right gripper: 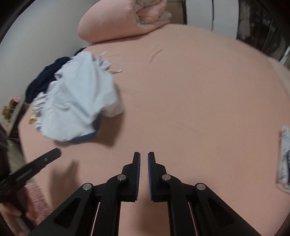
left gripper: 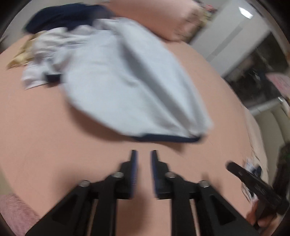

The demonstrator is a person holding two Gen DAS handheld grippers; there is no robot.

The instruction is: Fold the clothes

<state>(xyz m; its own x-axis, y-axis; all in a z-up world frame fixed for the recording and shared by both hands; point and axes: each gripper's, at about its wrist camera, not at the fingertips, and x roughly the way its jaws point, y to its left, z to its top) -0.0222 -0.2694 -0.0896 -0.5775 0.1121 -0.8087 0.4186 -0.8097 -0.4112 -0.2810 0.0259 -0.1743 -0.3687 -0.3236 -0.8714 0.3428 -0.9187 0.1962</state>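
A light blue garment (left gripper: 126, 81) with a dark navy hem lies crumpled on the pink bed sheet (left gripper: 45, 127), just beyond my left gripper (left gripper: 144, 154). That gripper is open, with nothing between its fingers, and hangs above bare sheet. In the right wrist view the same blue garment (right gripper: 78, 98) sits to the far left. My right gripper (right gripper: 144, 156) shows a narrow gap, holds nothing, and is over bare sheet (right gripper: 199, 90). A dark navy garment (left gripper: 63, 16) and a whitish crumpled piece (left gripper: 41, 59) lie behind the blue one.
A folded pink duvet (right gripper: 112, 23) lies at the head of the bed. A patterned folded cloth (right gripper: 284, 159) sits at the bed's right edge. A yellowish cloth (left gripper: 20, 56) lies far left. A wall runs along the left, furniture stands beyond the right side.
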